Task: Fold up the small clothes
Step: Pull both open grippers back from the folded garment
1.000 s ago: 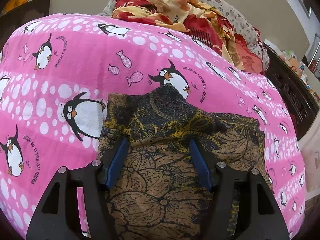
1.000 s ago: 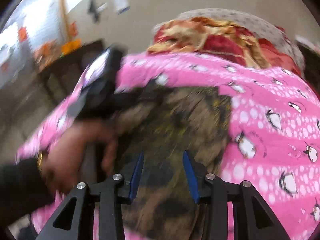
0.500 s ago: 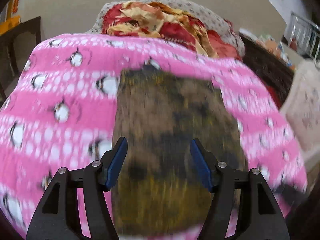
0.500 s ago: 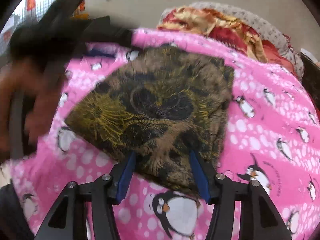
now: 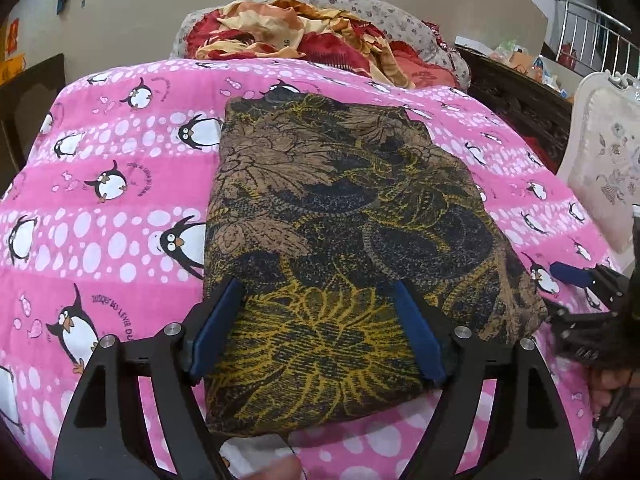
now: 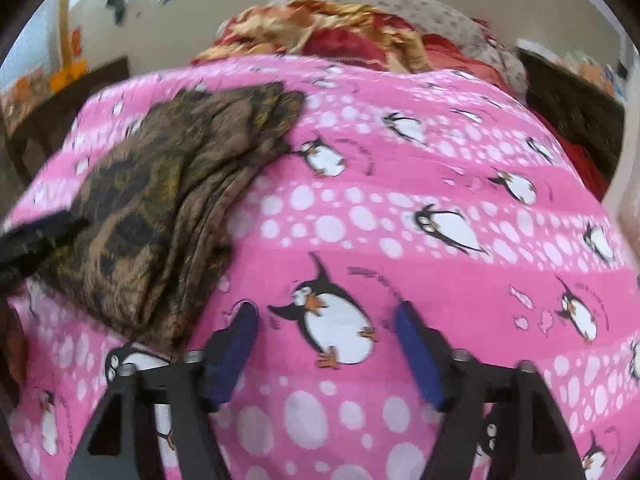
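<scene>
Half a second ago the left wrist view was a smear of motion; now it is sharp, and the folded garment [image 5: 344, 248], a brown, black and yellow floral cloth, lies as a neat flat rectangle on the pink penguin-print bedspread [image 5: 112, 216]. In the right wrist view the change is larger: the garment [image 6: 160, 208] then filled the middle of the frame between the fingers, and now it sits off to the left, with only bedspread [image 6: 400, 208] and a printed penguin between the pads. The left gripper [image 5: 320, 332] stands wide open over the near end of the garment, its blue pads [image 5: 216, 328] spread far apart above the yellow flower pattern and holding nothing; whether they touch the cloth cannot be told. The right gripper [image 6: 326, 352] is likewise wide open and empty, poised above bare bedspread just beside the garment's near corner. From the left view its blue pad and black frame [image 5: 588, 296] show at the right edge, close to the garment's right corner. A heap of red and orange bedding [image 5: 304, 32] lies at the far end of the bed.
</scene>
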Motion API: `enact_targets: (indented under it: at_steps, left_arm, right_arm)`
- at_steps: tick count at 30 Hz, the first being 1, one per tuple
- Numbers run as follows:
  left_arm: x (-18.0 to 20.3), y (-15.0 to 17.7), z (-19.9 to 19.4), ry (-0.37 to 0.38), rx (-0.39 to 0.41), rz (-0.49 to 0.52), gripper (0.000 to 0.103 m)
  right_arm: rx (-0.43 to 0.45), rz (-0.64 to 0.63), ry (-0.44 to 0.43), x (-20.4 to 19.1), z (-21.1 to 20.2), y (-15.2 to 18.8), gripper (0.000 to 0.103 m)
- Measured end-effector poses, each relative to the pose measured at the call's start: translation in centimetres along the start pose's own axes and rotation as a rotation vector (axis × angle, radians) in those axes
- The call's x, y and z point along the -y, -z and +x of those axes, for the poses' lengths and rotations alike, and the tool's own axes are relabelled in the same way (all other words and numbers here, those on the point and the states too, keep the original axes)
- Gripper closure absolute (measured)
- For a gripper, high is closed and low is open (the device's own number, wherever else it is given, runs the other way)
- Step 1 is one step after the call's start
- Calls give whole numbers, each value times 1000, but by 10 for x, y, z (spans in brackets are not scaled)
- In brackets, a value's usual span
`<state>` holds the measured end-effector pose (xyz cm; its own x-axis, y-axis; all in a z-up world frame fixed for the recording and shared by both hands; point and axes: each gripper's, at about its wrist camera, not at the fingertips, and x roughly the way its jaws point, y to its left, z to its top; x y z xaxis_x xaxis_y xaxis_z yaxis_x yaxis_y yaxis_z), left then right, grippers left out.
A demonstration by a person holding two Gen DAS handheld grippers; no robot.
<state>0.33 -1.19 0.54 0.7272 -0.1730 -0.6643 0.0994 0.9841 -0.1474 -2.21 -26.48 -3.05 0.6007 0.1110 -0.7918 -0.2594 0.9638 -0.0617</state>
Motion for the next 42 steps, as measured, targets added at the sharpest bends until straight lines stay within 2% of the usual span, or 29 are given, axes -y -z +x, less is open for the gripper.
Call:
enact_targets:
  at_steps: [3, 5, 7, 9, 10, 13, 15, 18, 26, 33, 42]
  left_arm:
    - [-2, 2, -1, 24, 4, -14, 22]
    - [2, 2, 1, 6, -3, -3, 21]
    - [10, -2, -1, -42, -29, 10, 21]
    - [15, -7, -7, -96, -87, -11, 21]
    - [21, -11, -13, -146, -129, -25, 21]
    - [28, -17, -32, -223, -168, -60, 21]
    - [29, -17, -40, -238, -182, -76, 21]
    - [30, -14, -49, -250, -206, -89, 21]
    - [26, -8, -55, -252, -225, -98, 21]
    - [25, -5, -52, -250, -238, -103, 21]
    - [23, -3, -45, -248, -257, -103, 21]
  right_arm:
    - [-6, -31, 32, -8, 1, 1, 25]
    - [-3, -15, 13, -4, 2, 2, 24]
    - [1, 4, -21, 2, 2, 1, 21]
    - [2, 11, -38, 7, -6, 1, 19]
    - [4, 11, -39, 7, -5, 1, 19]
    - [1, 12, -21, 6, -9, 0, 20]
    - [28, 36, 21, 7, -23, -1, 20]
    - [56, 75, -24, 9, -49, -1, 20]
    - [102, 14, -19, -10, -103, -1, 20]
    - [94, -5, -22, -22, -110, 2, 20]
    - [44, 32, -9, -12, -95, 10, 20]
